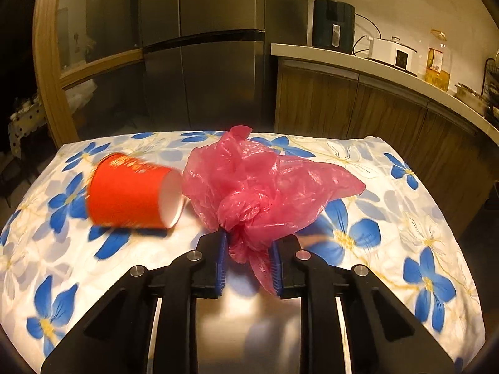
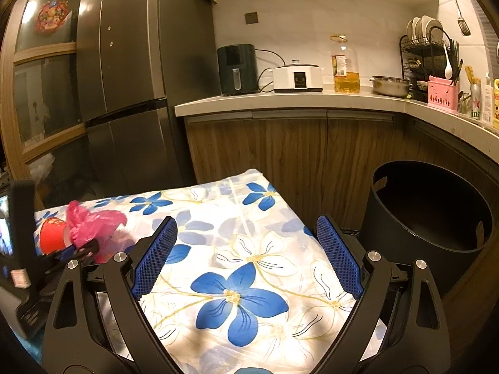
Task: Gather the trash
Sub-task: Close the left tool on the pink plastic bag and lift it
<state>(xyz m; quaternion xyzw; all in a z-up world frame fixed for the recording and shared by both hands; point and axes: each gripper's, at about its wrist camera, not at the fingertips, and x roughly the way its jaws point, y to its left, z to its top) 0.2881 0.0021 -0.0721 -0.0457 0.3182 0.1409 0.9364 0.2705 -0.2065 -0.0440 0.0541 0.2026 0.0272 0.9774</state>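
Observation:
My left gripper (image 1: 249, 243) is shut on a crumpled pink plastic bag (image 1: 265, 184), pinching its knotted lower part between the blue pads. A red paper cup (image 1: 134, 191) lies on its side just left of the bag, its white mouth facing right. Both sit over the flowered tablecloth (image 1: 405, 218). My right gripper (image 2: 246, 233) is open and empty above the cloth (image 2: 249, 265). In the right wrist view the pink bag (image 2: 93, 221), the red cup (image 2: 51, 233) and the left gripper (image 2: 84, 247) show at the far left. A black trash bin (image 2: 427, 212) stands open on the floor to the right of the table.
A dark fridge (image 1: 202, 46) stands behind the table. A counter (image 2: 296, 98) with an air fryer (image 2: 237, 68), a white cooker (image 2: 297, 76), an oil bottle (image 2: 344, 65), a steel bowl and a dish rack (image 2: 430, 53) runs along the back and right.

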